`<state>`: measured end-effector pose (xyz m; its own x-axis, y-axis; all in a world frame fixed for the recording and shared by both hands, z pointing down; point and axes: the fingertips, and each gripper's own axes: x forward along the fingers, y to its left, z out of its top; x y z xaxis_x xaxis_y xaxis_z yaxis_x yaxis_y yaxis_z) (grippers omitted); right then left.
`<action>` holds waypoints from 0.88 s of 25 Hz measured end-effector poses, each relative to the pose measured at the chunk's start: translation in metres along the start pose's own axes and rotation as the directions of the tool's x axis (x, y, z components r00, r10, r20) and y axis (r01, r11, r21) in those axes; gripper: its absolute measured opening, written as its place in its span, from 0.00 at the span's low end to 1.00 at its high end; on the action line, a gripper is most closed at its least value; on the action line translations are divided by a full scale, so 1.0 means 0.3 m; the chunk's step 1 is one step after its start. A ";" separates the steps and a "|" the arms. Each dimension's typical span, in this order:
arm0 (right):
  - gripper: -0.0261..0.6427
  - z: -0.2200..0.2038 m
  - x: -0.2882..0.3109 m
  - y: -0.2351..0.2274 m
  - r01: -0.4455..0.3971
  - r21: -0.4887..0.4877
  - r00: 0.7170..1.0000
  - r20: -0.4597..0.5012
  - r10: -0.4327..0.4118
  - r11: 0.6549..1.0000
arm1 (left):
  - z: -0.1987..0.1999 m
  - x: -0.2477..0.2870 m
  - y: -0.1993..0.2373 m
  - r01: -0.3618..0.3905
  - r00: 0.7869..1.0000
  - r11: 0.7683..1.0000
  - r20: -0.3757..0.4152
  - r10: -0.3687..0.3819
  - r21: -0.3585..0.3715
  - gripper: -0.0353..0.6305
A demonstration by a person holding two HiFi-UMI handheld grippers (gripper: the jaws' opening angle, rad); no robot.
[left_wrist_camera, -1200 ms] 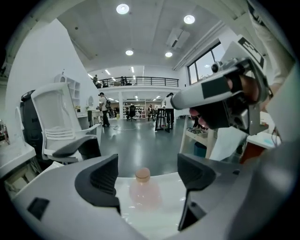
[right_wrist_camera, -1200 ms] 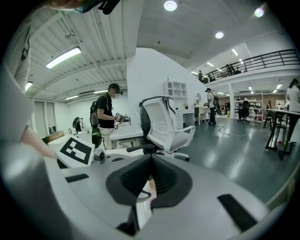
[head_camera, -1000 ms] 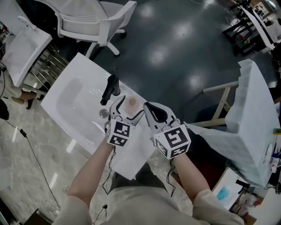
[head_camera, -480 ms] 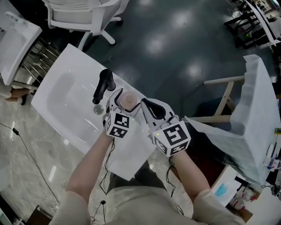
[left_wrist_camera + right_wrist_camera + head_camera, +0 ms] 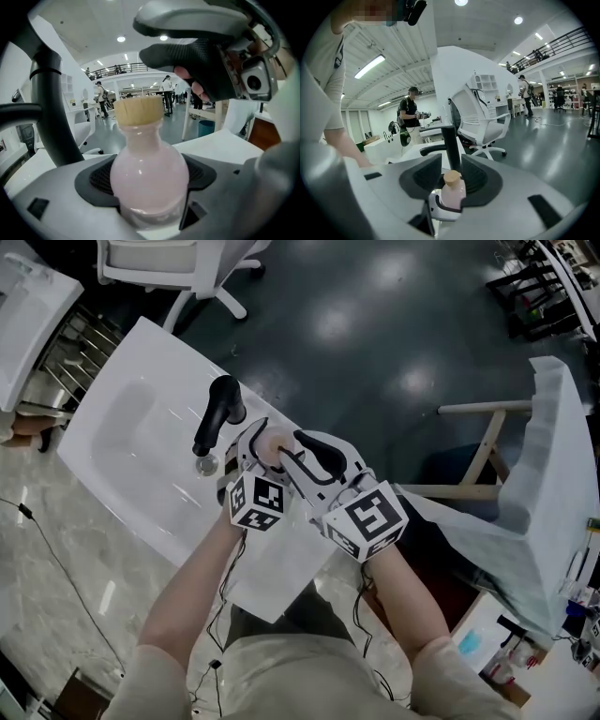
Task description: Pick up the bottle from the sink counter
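While I look steeply down, both claws meet over the white surface (image 5: 281,563), just right of the black tap (image 5: 214,420).

Left claw (image 5: 263,450): clamped on the bottle (image 5: 274,444). In the left gripper view the two dark pads press on the pink body from either side. The bottle stands upright in the grip, tan cap on top.

Right claw (image 5: 291,452): jaws opening. It comes in from the right, tips beside the left claw. In the right gripper view the bottle sits between the far ends of its pads, with the white tip of the left claw wrapped round the lower body. The pads do not look pressed on it.

Bottle: beside the tap, at the back edge of the basin (image 5: 141,432). Whether its base is on the surface or off it I cannot tell; the claws cover it from above.

The tap's post rises straight behind the cap in the right gripper view. A white chair (image 5: 173,263) stands on the dark floor beyond the basin.
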<state>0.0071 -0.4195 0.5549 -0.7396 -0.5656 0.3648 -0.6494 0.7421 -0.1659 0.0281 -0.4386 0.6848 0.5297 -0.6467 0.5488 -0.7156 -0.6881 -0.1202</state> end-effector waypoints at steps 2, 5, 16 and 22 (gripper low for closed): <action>0.22 -0.026 0.025 0.003 -0.024 -0.018 1.000 -0.020 0.023 1.000 | -0.001 -0.001 -0.005 0.010 1.000 1.000 0.002 -0.010 0.005 0.63; 0.27 -0.070 0.060 0.006 -0.056 -0.051 0.997 -0.057 0.053 0.997 | -0.004 -0.003 -0.013 0.035 0.999 0.999 0.000 -0.035 0.017 0.63; 0.29 -0.202 0.126 0.028 -0.098 -0.103 0.989 -0.122 0.085 0.990 | -0.019 -0.018 -0.045 0.132 0.991 0.988 0.008 -0.133 0.080 0.64; 0.22 -0.211 0.129 0.039 -0.085 -0.123 0.994 -0.085 0.075 0.989 | -0.024 -0.028 -0.058 0.172 0.985 0.980 0.003 -0.173 0.103 0.64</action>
<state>-0.0179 -0.4098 0.6251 -0.7686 -0.4756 0.4279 -0.5571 0.8264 -0.0822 0.0329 -0.4190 0.6882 0.6466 -0.5190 0.5590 -0.5636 -0.8189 -0.1085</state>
